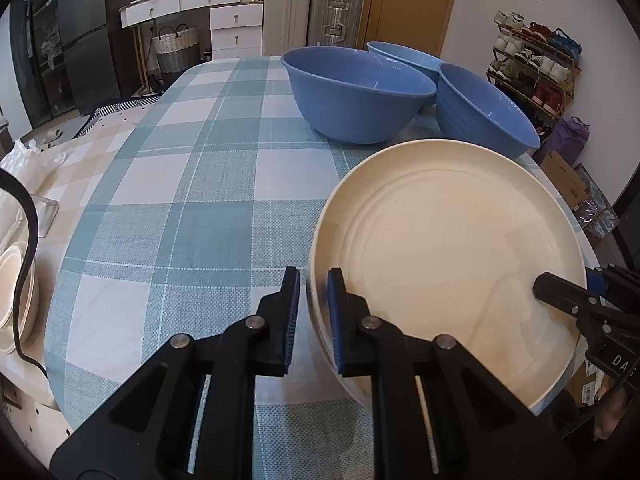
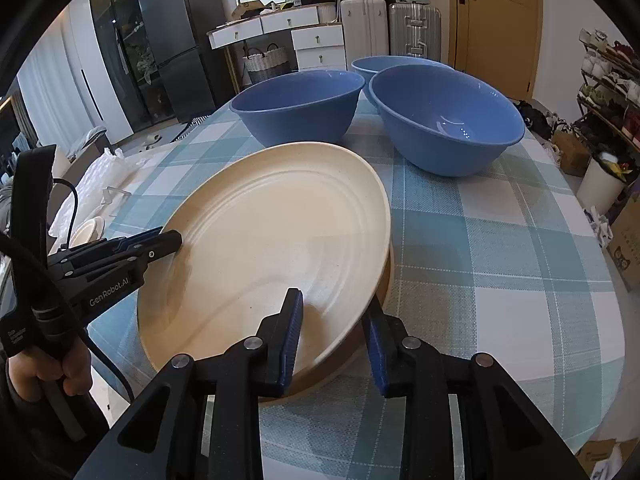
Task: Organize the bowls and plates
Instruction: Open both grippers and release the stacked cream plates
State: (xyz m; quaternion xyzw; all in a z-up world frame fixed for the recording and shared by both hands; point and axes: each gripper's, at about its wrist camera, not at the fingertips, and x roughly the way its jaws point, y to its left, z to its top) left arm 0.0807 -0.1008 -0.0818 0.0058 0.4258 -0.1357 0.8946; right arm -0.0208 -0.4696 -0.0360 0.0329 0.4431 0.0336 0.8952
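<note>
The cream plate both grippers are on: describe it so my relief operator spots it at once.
On the checked tablecloth, nearer than the three blue bowls, lies the cream plate. It is the only flat, pale, ring-grooved dish there, pinched at opposite rims by the left gripper and right gripper.

The left tool (image 1: 313, 312) points steeply downward, its blue-padded fingers (image 1: 334, 300) drawn close together on the near-left rim of the cream plate (image 1: 448, 240), one pad inside the rim and one outside. The right tool (image 2: 334, 330) also tilts down, its jaws straddling the plate's rim on the opposite side, one finger (image 2: 294, 320) over the plate's face and the other outside the edge. In the right wrist view a hand (image 2: 48, 376) wraps the left tool's handle.
</note>
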